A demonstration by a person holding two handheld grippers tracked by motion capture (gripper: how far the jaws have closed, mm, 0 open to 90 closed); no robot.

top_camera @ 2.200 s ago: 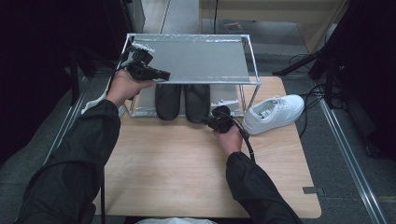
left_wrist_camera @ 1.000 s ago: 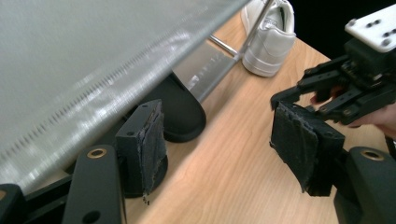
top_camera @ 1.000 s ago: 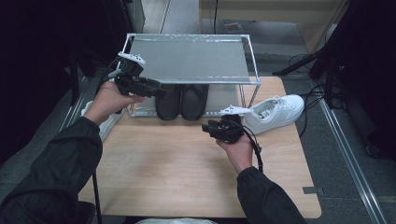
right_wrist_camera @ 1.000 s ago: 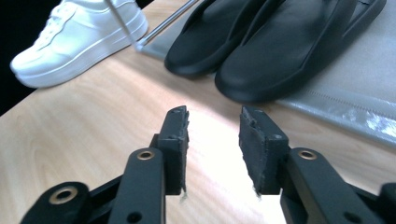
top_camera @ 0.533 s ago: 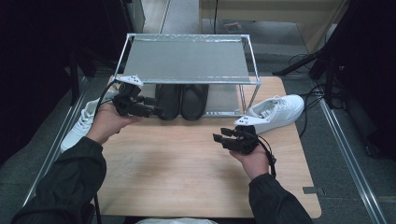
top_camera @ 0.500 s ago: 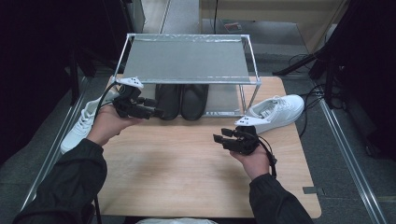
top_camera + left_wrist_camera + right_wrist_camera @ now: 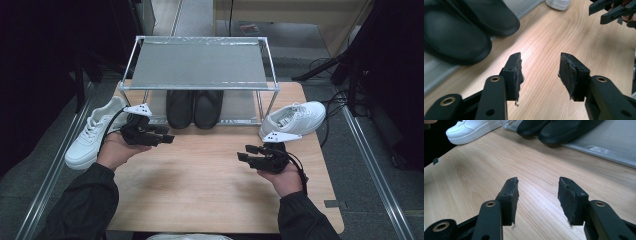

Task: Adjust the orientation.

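Observation:
My left gripper (image 7: 167,138) hovers over the wooden table (image 7: 200,175) in front of the rack's left leg, pointing right. Its jaws (image 7: 541,72) have just been closing, still stand apart, and hold nothing. Two black slippers (image 7: 194,107) lie side by side on the rack's bottom shelf, close ahead in the left gripper view (image 7: 454,37). My right gripper (image 7: 243,154) points left over the table, below a white sneaker (image 7: 295,118). Its jaws (image 7: 537,192) have just been opening, with bare wood between them. A second white sneaker (image 7: 95,132) lies at the table's left edge.
A metal shoe rack (image 7: 200,62) with a grey top shelf stands at the back of the table. Its legs come down beside each sneaker. Cables (image 7: 325,65) run on the floor at the right. Metal rails (image 7: 370,165) flank both table sides.
My left hand has come down from the rack's top left corner toward the table's front left, and its jaws have narrowed. My right hand has drawn back from the right sneaker toward the front.

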